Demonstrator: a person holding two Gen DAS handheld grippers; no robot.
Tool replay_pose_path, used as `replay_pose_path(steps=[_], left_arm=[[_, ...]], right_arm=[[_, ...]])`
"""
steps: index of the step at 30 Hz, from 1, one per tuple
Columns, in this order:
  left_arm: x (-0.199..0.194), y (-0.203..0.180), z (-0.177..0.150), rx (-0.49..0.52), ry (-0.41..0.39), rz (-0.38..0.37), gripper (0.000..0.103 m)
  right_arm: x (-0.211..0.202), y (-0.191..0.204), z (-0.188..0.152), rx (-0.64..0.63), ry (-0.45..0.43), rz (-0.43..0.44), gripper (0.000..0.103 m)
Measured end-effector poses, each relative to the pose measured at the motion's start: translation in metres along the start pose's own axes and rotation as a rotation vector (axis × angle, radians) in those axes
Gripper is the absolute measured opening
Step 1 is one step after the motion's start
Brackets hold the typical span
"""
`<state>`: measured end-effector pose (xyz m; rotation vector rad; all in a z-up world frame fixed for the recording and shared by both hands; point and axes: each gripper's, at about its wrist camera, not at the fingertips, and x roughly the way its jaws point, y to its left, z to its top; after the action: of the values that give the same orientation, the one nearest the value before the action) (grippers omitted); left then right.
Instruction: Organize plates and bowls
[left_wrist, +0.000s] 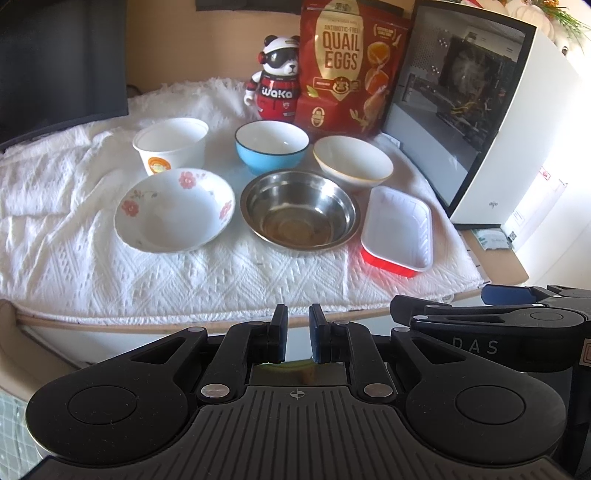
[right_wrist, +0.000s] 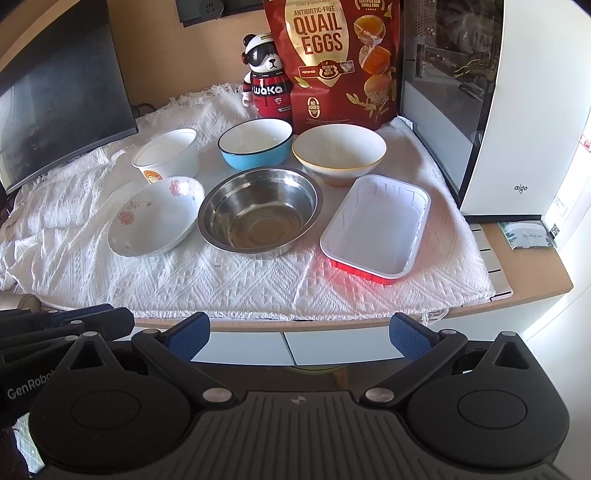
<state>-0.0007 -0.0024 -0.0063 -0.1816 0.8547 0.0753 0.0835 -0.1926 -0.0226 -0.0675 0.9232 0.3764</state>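
**Six vessels laid out on the cloth, both claws empty**

Count: five round bowls and one rectangular tray, all lying separate and unstacked in two rows of three. Sitting toward the back edge of the bench are a paper bowl (right_wrist: 167, 152) with an orange label, a blue bowl (right_wrist: 255, 144) and a cream bowl (right_wrist: 339, 152). Sitting nearer the front edge are a floral bowl (right_wrist: 157, 218), a steel bowl (right_wrist: 258, 214) and a red tray (right_wrist: 375, 229) with a white inside, the tray lying closest to the right edge.

One panda figure (right_wrist: 264, 75) and one red bag of quail eggs (right_wrist: 334, 61) are standing at the back edge. One white computer case (right_wrist: 517, 110) is occupying the back right corner, and one dark monitor (right_wrist: 62, 114) is standing at the left.

The bench (right_wrist: 532, 266) is showing wood at its right edge; a white woven cloth (right_wrist: 229, 284) is covering the rest.

The left gripper (left_wrist: 298, 332) is hovering off the front edge with its pads nearly pressed together, pinching nothing. The right gripper (right_wrist: 299, 334) is hovering beside it, spread wide and empty.
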Motion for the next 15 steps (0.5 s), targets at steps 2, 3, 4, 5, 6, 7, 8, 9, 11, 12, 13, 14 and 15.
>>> replay_pose_path(steps=[2,3,4,5,6,7,8,9,11,12,13,14,15], left_arm=[[0.0000,-0.0015,-0.0011,0.002,0.001,0.000,0.015],[-0.0001,-0.0016,-0.0016,0.001,0.002,0.000,0.015],[0.0000,-0.0018,-0.0017,0.001,0.002,0.000,0.015],[0.0000,-0.0019,-0.0020,0.001,0.004,-0.001,0.015],[-0.0001,-0.0021,-0.0025,0.001,0.005,-0.002,0.015],[0.0000,-0.0021,-0.0027,0.000,0.006,-0.003,0.015],[0.0004,-0.0011,-0.0013,-0.001,0.009,-0.005,0.015],[0.0006,-0.0008,-0.0012,-0.002,0.011,-0.005,0.015],[0.0006,-0.0004,-0.0011,-0.005,0.014,-0.006,0.015],[0.0006,-0.0004,-0.0007,-0.006,0.014,-0.006,0.015],[0.0005,-0.0004,-0.0008,-0.006,0.014,-0.007,0.015],[0.0006,-0.0003,-0.0005,-0.007,0.013,-0.007,0.015],[0.0008,-0.0002,-0.0001,-0.006,0.014,-0.007,0.015]], right_arm=[[-0.0001,-0.0001,-0.0001,0.001,0.001,-0.001,0.103],[-0.0003,-0.0005,0.0000,0.002,0.001,-0.001,0.103],[-0.0003,-0.0007,0.0001,0.003,0.001,-0.002,0.103],[-0.0007,-0.0009,-0.0002,0.003,0.002,-0.002,0.103],[-0.0005,-0.0012,-0.0002,0.004,0.003,-0.002,0.103],[-0.0004,-0.0016,-0.0001,0.005,0.004,-0.001,0.103],[-0.0004,-0.0020,-0.0003,0.005,0.005,-0.001,0.103],[-0.0001,-0.0018,-0.0002,0.005,0.006,-0.001,0.103],[0.0004,-0.0021,-0.0002,0.006,0.008,-0.002,0.103],[0.0005,-0.0021,-0.0001,0.005,0.009,-0.003,0.103],[0.0005,-0.0019,0.0000,0.005,0.009,-0.003,0.103],[0.0006,-0.0015,-0.0005,0.005,0.009,-0.003,0.103],[0.0005,-0.0017,-0.0003,0.005,0.009,-0.003,0.103]])
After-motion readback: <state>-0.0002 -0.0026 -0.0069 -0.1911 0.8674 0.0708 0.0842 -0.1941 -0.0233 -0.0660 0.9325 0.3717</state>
